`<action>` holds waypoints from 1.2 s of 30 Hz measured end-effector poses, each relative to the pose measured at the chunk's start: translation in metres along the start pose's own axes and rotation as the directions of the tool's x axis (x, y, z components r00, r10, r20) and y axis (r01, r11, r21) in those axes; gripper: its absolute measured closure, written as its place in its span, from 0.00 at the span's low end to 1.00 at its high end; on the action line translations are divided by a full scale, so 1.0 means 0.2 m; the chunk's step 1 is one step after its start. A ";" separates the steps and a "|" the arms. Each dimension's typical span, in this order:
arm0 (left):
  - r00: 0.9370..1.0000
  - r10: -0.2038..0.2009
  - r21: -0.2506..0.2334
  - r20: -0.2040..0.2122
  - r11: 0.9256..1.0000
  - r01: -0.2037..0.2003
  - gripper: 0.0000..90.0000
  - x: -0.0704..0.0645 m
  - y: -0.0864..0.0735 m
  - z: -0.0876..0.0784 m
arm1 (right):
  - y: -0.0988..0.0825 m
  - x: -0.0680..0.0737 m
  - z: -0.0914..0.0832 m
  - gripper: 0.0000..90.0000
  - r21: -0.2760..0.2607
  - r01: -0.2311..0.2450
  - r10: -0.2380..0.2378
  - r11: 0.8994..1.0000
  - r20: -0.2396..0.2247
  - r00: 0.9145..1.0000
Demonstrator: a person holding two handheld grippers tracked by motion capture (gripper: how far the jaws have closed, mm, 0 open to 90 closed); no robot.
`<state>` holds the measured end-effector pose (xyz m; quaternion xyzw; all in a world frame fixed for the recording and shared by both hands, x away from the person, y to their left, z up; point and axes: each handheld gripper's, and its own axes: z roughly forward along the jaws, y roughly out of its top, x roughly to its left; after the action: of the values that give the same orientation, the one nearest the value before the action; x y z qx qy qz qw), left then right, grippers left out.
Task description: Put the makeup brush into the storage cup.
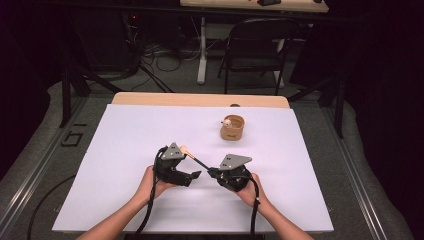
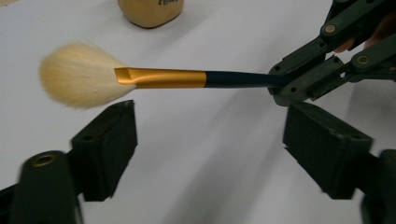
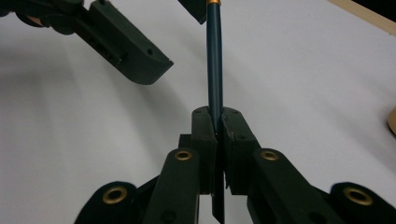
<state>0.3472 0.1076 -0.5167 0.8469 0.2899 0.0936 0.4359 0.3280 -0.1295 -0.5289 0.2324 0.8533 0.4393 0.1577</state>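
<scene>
The right tongs (image 3: 217,122) are clamped tight on the dark handle of a brush (image 2: 159,78), holding it above the white table (image 1: 125,150) — bristles pointing left and far. The left tongs (image 2: 210,140) stand open just beneath the brush, pads (image 2: 109,140) clear of it. A cup (image 1: 232,128) sits farther off, to the right.

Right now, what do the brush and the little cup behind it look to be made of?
Brush: soft, pale cream bristles, natural or synthetic I can't tell; a shiny gold ferrule, probably metal; a dark glossy handle, painted wood or plastic. Cup: tan and matte, looks like wood or bamboo, though too small to be sure.
</scene>
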 end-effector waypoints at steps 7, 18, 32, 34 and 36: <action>0.999 -0.031 -0.043 0.016 0.999 0.032 0.38 0.02 0.00 -0.02 | 0.00 0.01 0.01 0.95 0.008 0.005 -0.005 1.000 -0.002 1.000; 0.998 -0.044 -0.094 0.041 0.994 0.048 0.56 0.03 0.00 -0.03 | -0.01 0.03 0.03 0.95 0.020 0.011 -0.011 1.000 0.016 1.000; 0.993 -0.067 -0.165 0.093 0.983 0.081 0.72 0.05 0.00 -0.06 | -0.01 0.05 0.07 0.95 0.032 0.026 -0.026 0.999 0.024 0.999; 0.993 -0.058 -0.173 0.099 0.982 0.074 0.73 0.05 0.00 -0.05 | -0.01 0.05 0.07 0.95 0.035 0.032 -0.033 0.999 0.029 0.999; 0.993 -0.058 -0.187 0.102 0.980 0.076 0.74 0.05 0.00 -0.05 | 0.00 0.05 0.06 0.94 0.055 0.034 -0.036 0.998 0.033 0.999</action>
<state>0.3503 0.1206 -0.5117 0.7947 0.2867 0.0655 0.5310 0.3249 -0.1158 -0.5373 0.2290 0.8662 0.4089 0.1732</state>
